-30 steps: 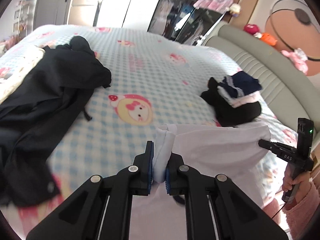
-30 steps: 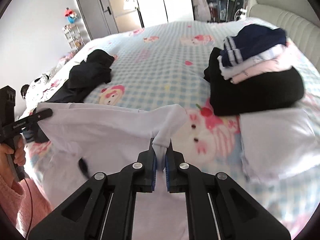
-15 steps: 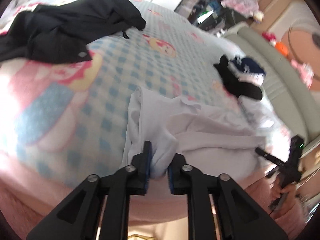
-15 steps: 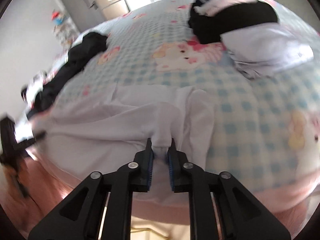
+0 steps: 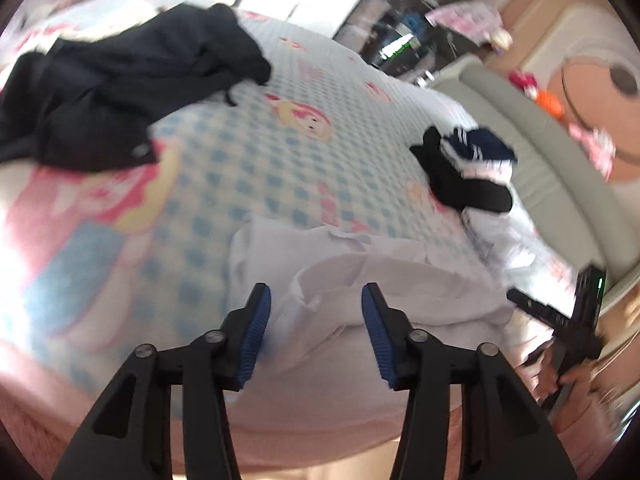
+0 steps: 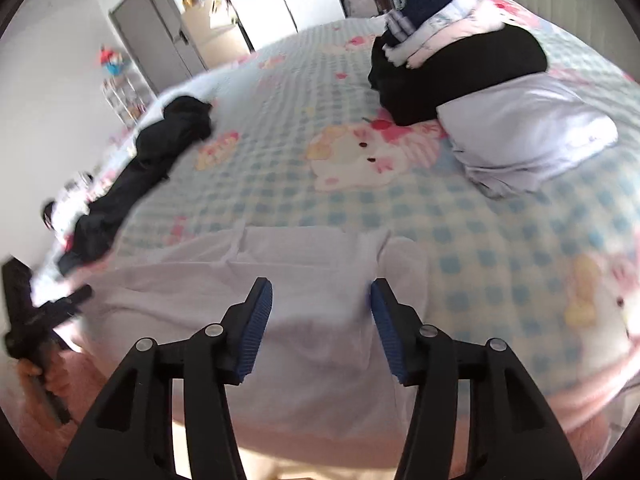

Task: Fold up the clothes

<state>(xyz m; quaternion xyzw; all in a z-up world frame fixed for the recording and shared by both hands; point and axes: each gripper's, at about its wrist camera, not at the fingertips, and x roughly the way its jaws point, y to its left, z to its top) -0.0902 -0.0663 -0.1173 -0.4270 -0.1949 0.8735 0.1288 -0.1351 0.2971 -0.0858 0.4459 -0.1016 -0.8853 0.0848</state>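
- our left gripper (image 5: 316, 314) has its blue pads spread wide apart, nothing between them, poised just above the white shirt (image 5: 360, 280).
- our right gripper (image 6: 321, 318) is the same story: jaws wide apart, empty, hanging over the shirt's near part.
- the white shirt lies spread on the bed (image 6: 460, 216) at its near edge, crumpled and bunched in the left view, flatter in the right view, with its lower part draping over the side.
- in the left view the shirt's collar (image 5: 344, 236) sits toward the far side, just beyond the pads.
- a loose dark garment (image 6: 152, 160) sprawls across the far left of the checked cartoon bedspread, well apart from the shirt.
- on the far right there's a stack of folded clothes (image 6: 452, 60): black at the bottom, pink and white in the middle, navy on top.
- just beside that stack, touching it on the near side, lies a folded white piece (image 6: 524, 132).
- both views are blurred, so we cannot tell the finer folds of the shirt.
- each camera catches the other gripper at the frame edge with a hand (image 6: 28, 372) around its handle.
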